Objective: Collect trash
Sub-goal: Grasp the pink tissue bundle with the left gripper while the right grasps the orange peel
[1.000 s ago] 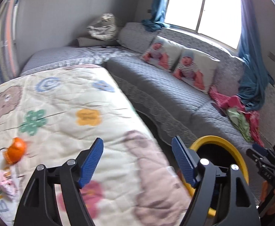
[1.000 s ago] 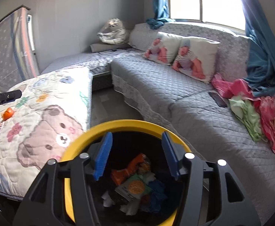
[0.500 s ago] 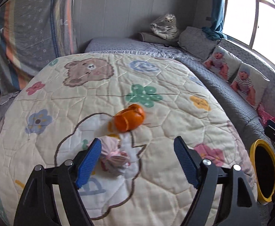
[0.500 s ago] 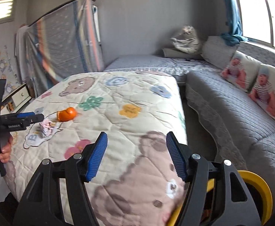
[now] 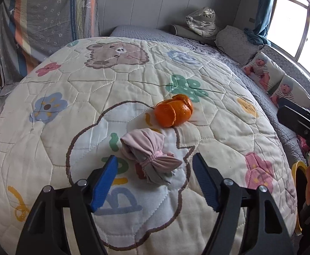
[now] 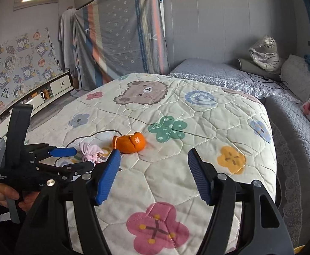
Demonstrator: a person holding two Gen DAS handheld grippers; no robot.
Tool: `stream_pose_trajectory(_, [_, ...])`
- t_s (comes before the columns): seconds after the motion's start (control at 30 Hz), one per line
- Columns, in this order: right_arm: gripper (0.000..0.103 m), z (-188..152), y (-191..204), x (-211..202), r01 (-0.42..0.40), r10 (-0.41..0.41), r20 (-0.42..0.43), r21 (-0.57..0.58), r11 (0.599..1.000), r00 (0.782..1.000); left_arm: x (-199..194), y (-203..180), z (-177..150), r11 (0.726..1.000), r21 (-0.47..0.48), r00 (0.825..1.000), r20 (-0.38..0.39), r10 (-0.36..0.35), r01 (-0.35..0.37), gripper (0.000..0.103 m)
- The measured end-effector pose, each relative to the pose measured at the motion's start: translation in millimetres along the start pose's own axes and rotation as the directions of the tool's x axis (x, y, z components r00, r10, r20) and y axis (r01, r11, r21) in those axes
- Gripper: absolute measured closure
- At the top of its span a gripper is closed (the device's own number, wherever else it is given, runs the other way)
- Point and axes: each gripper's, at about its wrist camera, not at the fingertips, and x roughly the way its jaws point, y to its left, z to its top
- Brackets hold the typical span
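An orange peel (image 5: 173,110) lies on the cartoon quilt (image 5: 91,80). A crumpled pink and grey cloth bundle (image 5: 149,153) lies just in front of it. My left gripper (image 5: 155,170) is open and empty, with its blue fingers on either side of the bundle's near end. The right wrist view shows the peel (image 6: 129,141), the bundle (image 6: 91,152) and the left gripper (image 6: 70,159) beside it. My right gripper (image 6: 152,170) is open and empty, above the quilt (image 6: 197,116), right of the peel. The yellow-rimmed bin (image 5: 299,170) shows at the bed's right edge.
A grey quilted sofa (image 5: 282,110) with baby-print cushions (image 5: 259,68) runs along the right under the window. A striped sheet (image 6: 121,27) covers furniture behind the bed. A low white cabinet (image 6: 40,97) stands at the left wall.
Both grippers have swung left, from the bin towards the quilt. The left gripper has moved in close over the cloth bundle. Both stay open.
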Motion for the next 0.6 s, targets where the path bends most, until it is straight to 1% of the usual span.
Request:
stream_pose_trajectory(0.13, [0.037, 5, 8, 24, -0.023, 0.022, -0.041, -0.026, 0.999, 0.999, 11, 5, -3, 1.0, -0.016, 1.0, -0.024, 0.006, -0.007, 0.041])
stream_pose_trajectory(0.3, [0.038, 8, 13, 69, -0.08, 0.076, -0.147, -0.021, 0.997, 0.986, 17, 10, -1, 1.0, -0.023, 1.0, -0.031, 0.007, -0.008, 0.045])
stream_pose_trajectory(0.33, [0.038, 9, 13, 79, -0.083, 0.079, -0.165, -0.021, 0.996, 0.983, 18, 11, 0, 1.0, -0.025, 0.999, -0.032, 0.005, -0.006, 0.045])
stream_pose_trajectory(0.4, [0.045, 9, 16, 94, -0.096, 0.091, -0.198, -0.017, 0.995, 0.976, 20, 14, 1, 0.999, -0.034, 0.999, -0.036, 0.0, -0.001, 0.045])
stream_pose_trajectory(0.6, [0.046, 11, 20, 128, -0.114, 0.108, -0.263, -0.008, 0.993, 0.959, 25, 21, 8, 0.999, -0.051, 0.999, -0.044, -0.011, 0.009, 0.047])
